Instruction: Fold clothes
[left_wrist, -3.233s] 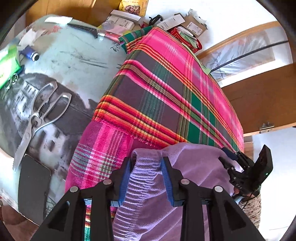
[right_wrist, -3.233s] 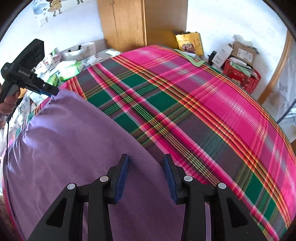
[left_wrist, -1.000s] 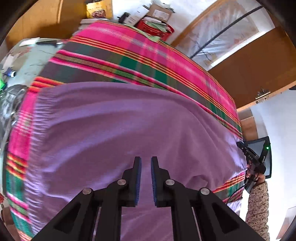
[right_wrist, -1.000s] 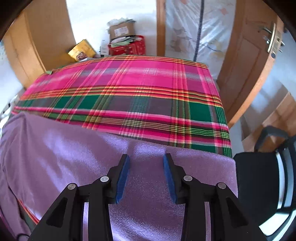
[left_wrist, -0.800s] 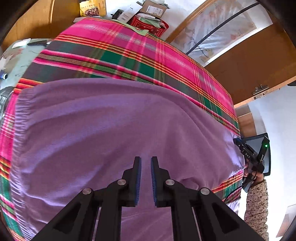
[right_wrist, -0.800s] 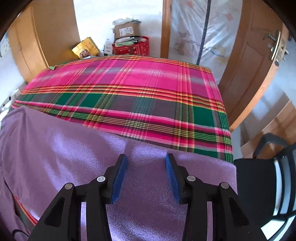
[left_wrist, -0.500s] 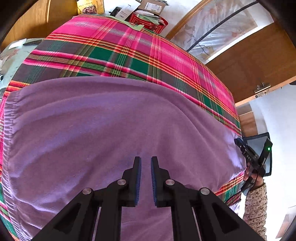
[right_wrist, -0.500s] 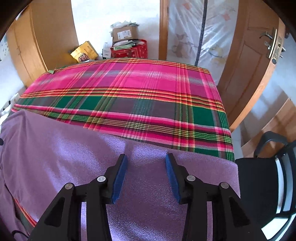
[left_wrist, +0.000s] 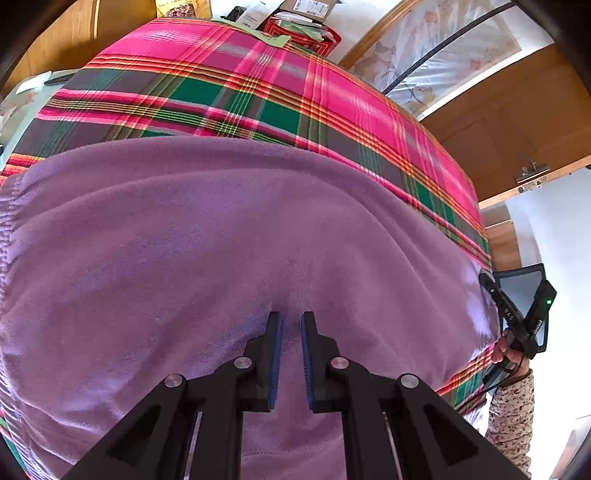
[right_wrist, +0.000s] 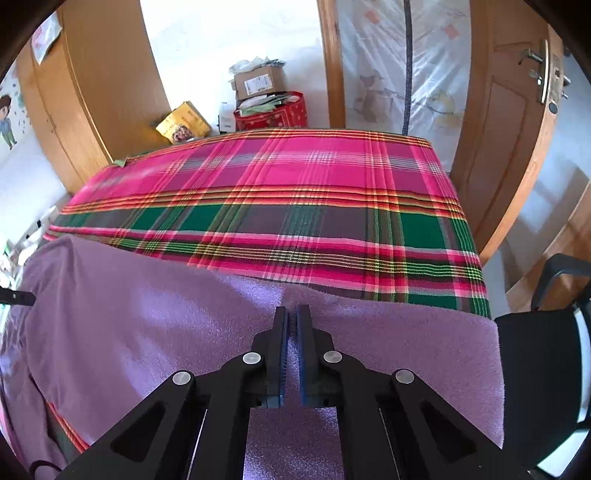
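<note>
A purple fleece garment lies spread across the near part of a table covered with a pink and green plaid cloth. My left gripper is shut on a pinch of the garment at its near edge. My right gripper is shut on the garment near its far edge, close to the right corner. The right gripper also shows at the far right of the left wrist view, held in a hand. The plaid cloth lies flat beyond the garment.
A black chair stands right of the table. A wooden door and wardrobe stand behind. Boxes and a red basket sit on the floor past the far edge.
My right gripper has closed on the purple garment; it was open half a second ago. The left gripper stays shut on the garment. The garment lies a little flatter.
</note>
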